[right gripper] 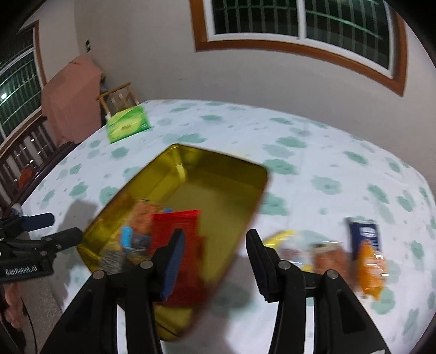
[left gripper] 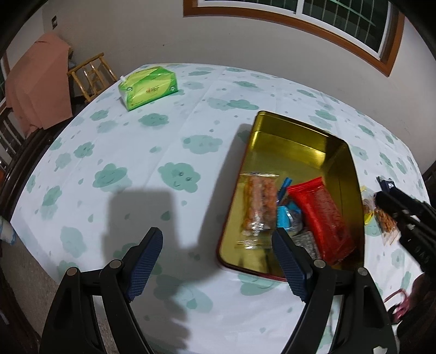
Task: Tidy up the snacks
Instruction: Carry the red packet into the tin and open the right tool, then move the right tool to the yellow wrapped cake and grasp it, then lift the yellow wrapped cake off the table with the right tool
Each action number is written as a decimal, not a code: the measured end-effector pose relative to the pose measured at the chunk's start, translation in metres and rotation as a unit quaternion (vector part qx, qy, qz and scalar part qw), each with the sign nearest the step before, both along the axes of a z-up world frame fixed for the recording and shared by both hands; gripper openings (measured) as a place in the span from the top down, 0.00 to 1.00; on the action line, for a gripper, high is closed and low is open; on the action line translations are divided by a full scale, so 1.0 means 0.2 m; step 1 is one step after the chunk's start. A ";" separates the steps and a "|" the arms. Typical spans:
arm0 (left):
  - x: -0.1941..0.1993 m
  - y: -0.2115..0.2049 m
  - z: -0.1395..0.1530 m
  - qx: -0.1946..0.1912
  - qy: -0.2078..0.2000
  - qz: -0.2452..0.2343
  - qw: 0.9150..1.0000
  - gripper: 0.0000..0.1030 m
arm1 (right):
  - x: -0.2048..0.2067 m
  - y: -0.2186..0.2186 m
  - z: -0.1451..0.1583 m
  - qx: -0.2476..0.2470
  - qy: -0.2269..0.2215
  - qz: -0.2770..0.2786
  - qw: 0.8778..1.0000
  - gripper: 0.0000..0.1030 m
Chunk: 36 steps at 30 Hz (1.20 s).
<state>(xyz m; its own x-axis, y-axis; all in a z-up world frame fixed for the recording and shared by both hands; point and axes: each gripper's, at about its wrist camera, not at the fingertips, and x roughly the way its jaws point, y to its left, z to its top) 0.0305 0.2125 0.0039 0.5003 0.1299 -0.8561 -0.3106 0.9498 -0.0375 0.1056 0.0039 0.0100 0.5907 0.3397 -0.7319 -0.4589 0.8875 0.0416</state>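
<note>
A gold tin box (left gripper: 294, 136) lies open on the cloud-print tablecloth; it also shows in the right wrist view (right gripper: 218, 174). Inside lie a red packet (left gripper: 321, 215), a clear packet of orange snacks (left gripper: 259, 204) and small blue packets (left gripper: 284, 215). My left gripper (left gripper: 218, 261) is open and empty, above the tin's near left edge. My right gripper (right gripper: 215, 261) is open and empty, over the tin's near right rim; it also shows in the left wrist view (left gripper: 392, 201). Loose snacks lie right of the tin: an orange packet (right gripper: 370, 266), a dark blue packet (right gripper: 363, 234), a yellow packet (right gripper: 283, 237).
A green tissue pack (left gripper: 148, 87) sits at the table's far left. A wooden chair (left gripper: 92, 73) and a pink cloth-draped object (left gripper: 38, 87) stand beyond the left edge. A wall with a window (right gripper: 299, 24) is behind the table.
</note>
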 end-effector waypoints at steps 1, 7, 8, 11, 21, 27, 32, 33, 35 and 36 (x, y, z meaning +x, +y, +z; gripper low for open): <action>0.01 -0.01 0.00 0.000 0.000 -0.003 1.000 0.23 | 0.01 -0.06 0.01 -0.002 -0.002 -0.010 1.000 0.54; 0.04 -0.11 0.00 0.003 0.002 -0.023 1.000 0.23 | 0.09 -0.41 0.00 -0.020 -0.007 -0.093 0.995 0.45; 0.05 -0.13 0.00 0.004 0.003 -0.027 1.000 0.23 | 0.10 -0.46 -0.01 -0.023 -0.005 -0.107 0.994 0.44; 0.06 -0.17 0.01 0.008 0.006 -0.036 0.999 0.23 | 0.15 -0.59 -0.06 -0.029 0.016 -0.138 0.990 0.40; 0.12 -0.30 0.01 0.022 0.013 -0.060 0.998 0.23 | 0.29 -0.70 -0.24 -0.030 0.056 -0.164 0.984 0.39; 0.17 -0.39 0.01 0.028 0.017 -0.076 0.997 0.23 | 0.31 -0.74 -0.29 -0.003 0.064 -0.159 0.985 0.40; 0.21 -0.50 0.02 0.025 0.015 -0.095 0.995 0.23 | 0.30 -0.75 -0.30 -0.009 0.054 -0.146 0.988 0.46; 0.23 -0.53 0.02 0.024 0.015 -0.101 0.994 0.23 | 0.29 -0.75 -0.30 -0.012 0.051 -0.142 0.989 0.50; 0.25 -0.58 0.02 0.026 0.016 -0.109 0.994 0.23 | 0.28 -0.75 -0.29 -0.011 0.045 -0.136 0.990 0.51; 0.26 -0.61 0.02 0.027 0.017 -0.115 0.993 0.23 | 0.28 -0.76 -0.29 -0.010 0.045 -0.133 0.990 0.53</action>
